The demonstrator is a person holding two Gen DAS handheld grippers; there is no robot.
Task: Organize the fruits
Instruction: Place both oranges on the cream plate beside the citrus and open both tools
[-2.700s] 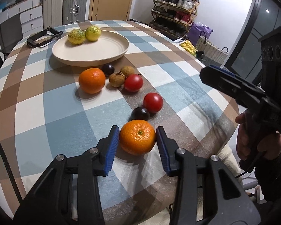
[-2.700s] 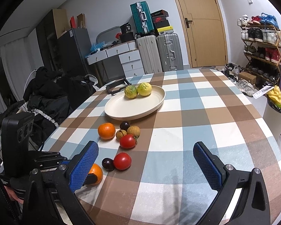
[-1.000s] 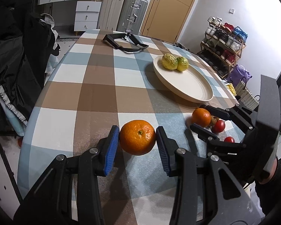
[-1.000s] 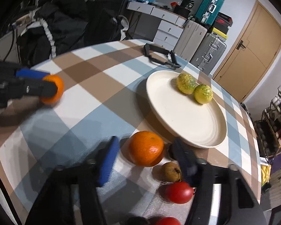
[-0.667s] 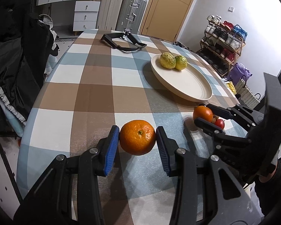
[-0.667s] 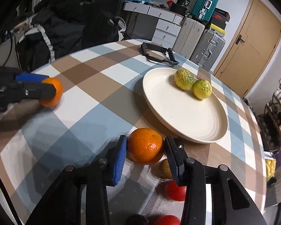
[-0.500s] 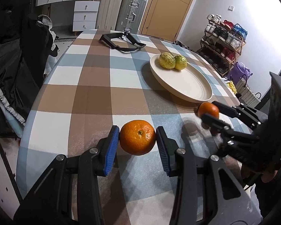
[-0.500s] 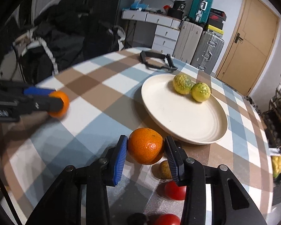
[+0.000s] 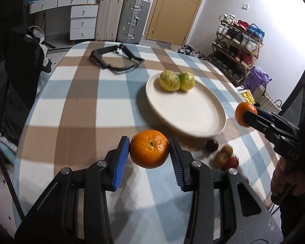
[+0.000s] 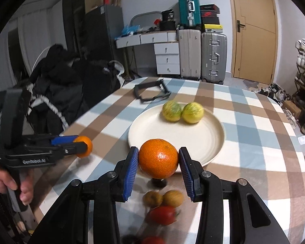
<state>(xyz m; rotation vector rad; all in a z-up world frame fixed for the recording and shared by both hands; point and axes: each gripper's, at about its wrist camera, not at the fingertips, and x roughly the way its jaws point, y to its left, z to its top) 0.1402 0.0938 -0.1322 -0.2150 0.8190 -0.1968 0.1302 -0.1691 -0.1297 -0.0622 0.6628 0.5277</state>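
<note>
Both grippers are gripping an orange, and the right gripper point(image 10: 158, 169) is hanging nearer the plate point(image 10: 213, 150), which is lying just ahead of it.

White lettering "GenRobot.AI" runs along the left hand-held gripper point(image 10: 82, 146) body.
</note>
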